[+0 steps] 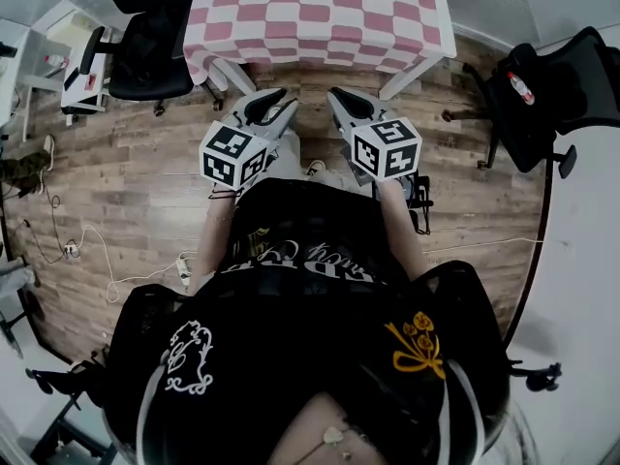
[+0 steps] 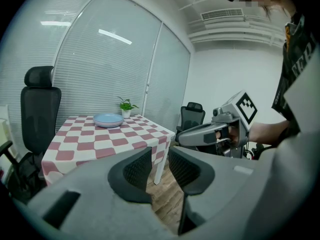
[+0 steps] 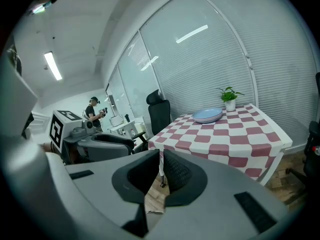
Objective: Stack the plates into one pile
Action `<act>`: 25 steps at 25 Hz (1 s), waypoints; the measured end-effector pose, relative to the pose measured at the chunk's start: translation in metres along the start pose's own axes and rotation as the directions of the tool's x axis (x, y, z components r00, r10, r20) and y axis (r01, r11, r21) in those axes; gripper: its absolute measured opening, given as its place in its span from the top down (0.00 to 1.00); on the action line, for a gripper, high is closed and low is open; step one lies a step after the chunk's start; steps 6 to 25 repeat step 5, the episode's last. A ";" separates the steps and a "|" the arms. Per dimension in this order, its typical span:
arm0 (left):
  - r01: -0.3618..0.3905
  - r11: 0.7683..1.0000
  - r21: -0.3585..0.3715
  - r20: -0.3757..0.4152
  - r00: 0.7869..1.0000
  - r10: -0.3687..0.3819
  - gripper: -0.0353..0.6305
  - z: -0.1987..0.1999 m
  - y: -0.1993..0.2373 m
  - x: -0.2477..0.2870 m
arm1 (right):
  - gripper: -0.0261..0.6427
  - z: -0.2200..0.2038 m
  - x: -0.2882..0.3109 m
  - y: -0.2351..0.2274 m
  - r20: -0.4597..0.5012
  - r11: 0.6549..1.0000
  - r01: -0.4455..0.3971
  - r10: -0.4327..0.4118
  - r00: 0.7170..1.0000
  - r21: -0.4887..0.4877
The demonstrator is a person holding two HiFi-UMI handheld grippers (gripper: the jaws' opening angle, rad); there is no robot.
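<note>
A pile of pale blue plates (image 2: 108,119) rests on the far part of the pink-and-white checked table (image 2: 95,144), beside a small potted plant (image 2: 126,109). The right gripper view shows the same plates (image 3: 208,115) and table (image 3: 235,139). In the head view the table (image 1: 320,17) is ahead and the plates are out of frame. My left gripper (image 1: 281,103) (image 2: 160,161) hangs over the wooden floor short of the table, open, with nothing between its jaws. Beside it, my right gripper (image 1: 341,100) (image 3: 161,171) is shut and holds nothing.
Black office chairs stand at the left (image 1: 145,56) and right (image 1: 542,95) of the table, another behind it (image 3: 159,115). Cables (image 1: 87,250) lie on the wooden floor at the left. A person (image 3: 95,111) stands far off by a desk.
</note>
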State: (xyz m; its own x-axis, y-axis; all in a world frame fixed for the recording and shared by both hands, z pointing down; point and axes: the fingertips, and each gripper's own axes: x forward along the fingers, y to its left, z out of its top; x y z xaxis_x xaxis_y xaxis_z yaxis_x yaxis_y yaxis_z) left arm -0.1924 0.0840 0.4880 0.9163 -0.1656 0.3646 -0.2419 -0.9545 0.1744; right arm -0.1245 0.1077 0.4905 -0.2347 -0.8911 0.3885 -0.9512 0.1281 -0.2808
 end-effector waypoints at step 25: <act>-0.011 1.000 -0.001 0.009 1.000 0.011 0.77 0.002 0.001 0.001 | 0.91 0.001 0.000 -0.001 -0.004 1.000 -0.006 0.006 1.000 -0.010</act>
